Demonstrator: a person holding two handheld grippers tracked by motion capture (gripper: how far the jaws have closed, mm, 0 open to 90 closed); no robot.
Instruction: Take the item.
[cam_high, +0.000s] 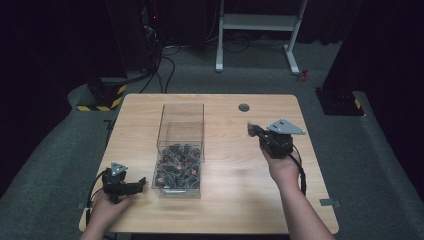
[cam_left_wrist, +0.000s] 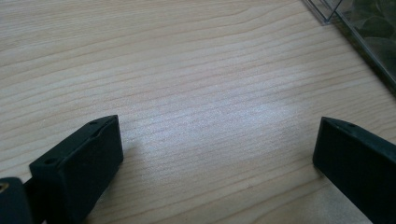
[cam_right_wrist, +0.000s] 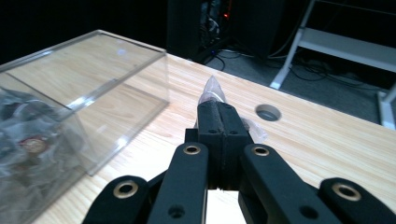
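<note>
Right gripper (cam_high: 253, 131) clamped on one small clear packet (cam_right_wrist: 211, 91), held above the table (cam_high: 235, 200) right of the clear box (cam_high: 180, 150), left gripper (cam_high: 141, 181) jaws apart, idle near the box's left corner; many packets left inside.

A light wood-grain table (cam_high: 235, 200) w/ rounded corners is set on grey carpet (cam_high: 45, 165); a round cable grommet (cam_high: 244, 107) is let into the far edge. Beyond it, a white metal frame (cam_high: 257, 22) on two feet is seen, w/ black cables (cam_high: 167, 70) trailed across the floor. Two dark post bases w/ yellow-black hazard tape (cam_high: 102, 97) (cam_high: 340, 102) are placed approx. at the far corners. Surroundings are dark; lighting is concentrated on the tabletop.
</note>
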